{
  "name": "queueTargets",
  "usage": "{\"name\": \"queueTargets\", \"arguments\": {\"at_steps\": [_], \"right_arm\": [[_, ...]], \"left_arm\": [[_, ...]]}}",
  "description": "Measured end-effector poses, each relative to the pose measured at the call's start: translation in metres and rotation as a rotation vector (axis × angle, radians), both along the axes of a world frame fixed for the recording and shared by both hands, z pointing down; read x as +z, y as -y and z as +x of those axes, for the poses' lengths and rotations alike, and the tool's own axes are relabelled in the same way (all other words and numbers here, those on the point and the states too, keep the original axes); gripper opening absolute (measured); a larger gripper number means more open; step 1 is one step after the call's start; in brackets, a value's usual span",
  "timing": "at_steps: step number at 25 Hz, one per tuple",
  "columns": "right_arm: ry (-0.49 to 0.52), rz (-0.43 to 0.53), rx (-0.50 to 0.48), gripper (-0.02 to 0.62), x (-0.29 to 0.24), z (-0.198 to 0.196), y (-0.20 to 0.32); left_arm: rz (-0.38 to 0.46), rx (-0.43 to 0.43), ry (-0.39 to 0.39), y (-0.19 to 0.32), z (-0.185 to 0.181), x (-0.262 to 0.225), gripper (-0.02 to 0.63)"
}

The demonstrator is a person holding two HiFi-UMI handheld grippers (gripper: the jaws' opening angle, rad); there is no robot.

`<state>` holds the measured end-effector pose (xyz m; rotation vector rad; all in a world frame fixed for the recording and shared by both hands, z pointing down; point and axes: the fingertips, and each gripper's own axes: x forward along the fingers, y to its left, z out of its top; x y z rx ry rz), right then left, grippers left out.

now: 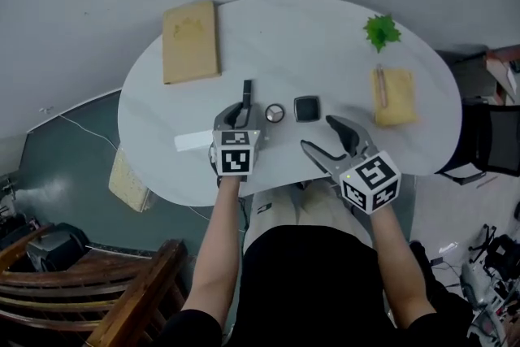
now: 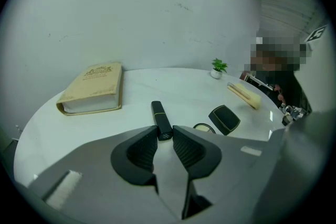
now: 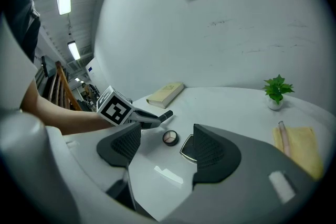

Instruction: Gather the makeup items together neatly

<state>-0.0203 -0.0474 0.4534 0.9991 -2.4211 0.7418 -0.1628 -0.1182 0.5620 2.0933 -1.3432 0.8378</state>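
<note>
The left gripper [image 1: 238, 110] clamps the near end of the black tube [image 1: 247, 89], just left of the round pot [image 1: 275, 113] and square compact [image 1: 306, 108] on the table [image 1: 325, 36]. The right gripper [image 1: 322, 134] hangs open, empty. Grouping looks nearly done (tube yet to be set down beside them).

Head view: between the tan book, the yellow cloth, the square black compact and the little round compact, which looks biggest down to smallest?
1. tan book
2. yellow cloth
3. square black compact
4. round compact, clearly the smallest
All lie on the same table, so nearness hardly skews this.
</note>
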Motion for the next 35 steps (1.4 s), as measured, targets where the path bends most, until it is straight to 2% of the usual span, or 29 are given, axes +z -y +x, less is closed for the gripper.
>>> {"name": "queueTargets", "arguments": {"at_steps": [8,16,33,35], "right_arm": [[0.01,-0.014,-0.077,0.324,0.006,0.005,-0.006],[0.018,-0.025,-0.117,0.324,0.013,0.007,-0.012],[0.023,-0.033,-0.12,0.323,0.017,0.014,-0.02],[0.026,-0.031,-0.117,0.324,0.017,0.016,-0.019]], "left_arm": [[-0.006,-0.094,-0.01,-0.031,-0.001,0.004,0.087],[-0.015,-0.142,-0.022,-0.054,0.004,0.014,0.089],[-0.002,-0.153,-0.017,-0.057,0.001,0.029,0.094],[0.001,-0.152,-0.015,-0.056,0.002,0.028,0.121]]}}
